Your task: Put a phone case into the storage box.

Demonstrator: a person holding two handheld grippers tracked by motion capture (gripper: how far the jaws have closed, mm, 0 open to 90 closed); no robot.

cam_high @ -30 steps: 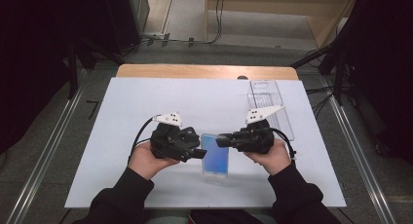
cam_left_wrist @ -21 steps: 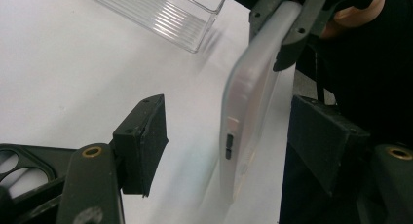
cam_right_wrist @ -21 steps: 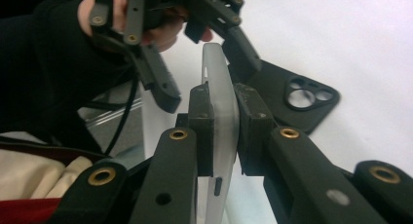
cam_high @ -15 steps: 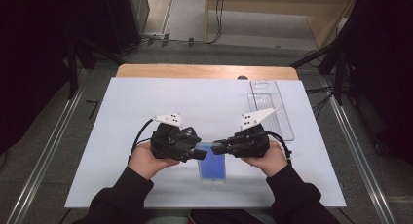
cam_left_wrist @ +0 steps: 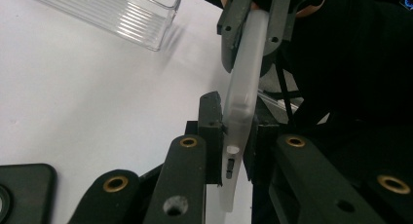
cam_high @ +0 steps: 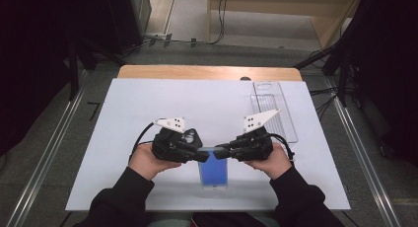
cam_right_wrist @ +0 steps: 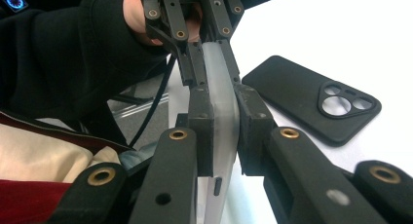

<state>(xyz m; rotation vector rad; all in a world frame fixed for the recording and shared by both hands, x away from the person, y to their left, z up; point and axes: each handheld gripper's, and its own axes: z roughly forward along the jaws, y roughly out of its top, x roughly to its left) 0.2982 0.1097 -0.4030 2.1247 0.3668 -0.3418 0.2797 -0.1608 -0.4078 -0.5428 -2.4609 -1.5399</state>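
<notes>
Left gripper (cam_high: 204,155) jaws just closed onto phone (cam_high: 214,171) | right gripper (cam_high: 221,152) clamped on its opposite edge | we judged it held by both above the table's (cam_high: 148,103) near edge.

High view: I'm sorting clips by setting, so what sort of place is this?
Probably a lab or recording workspace, not a home. A white table stands on a bare grey floor with cables trailing behind it, and a person works there with hand-held tongs on a blue phone.
</notes>
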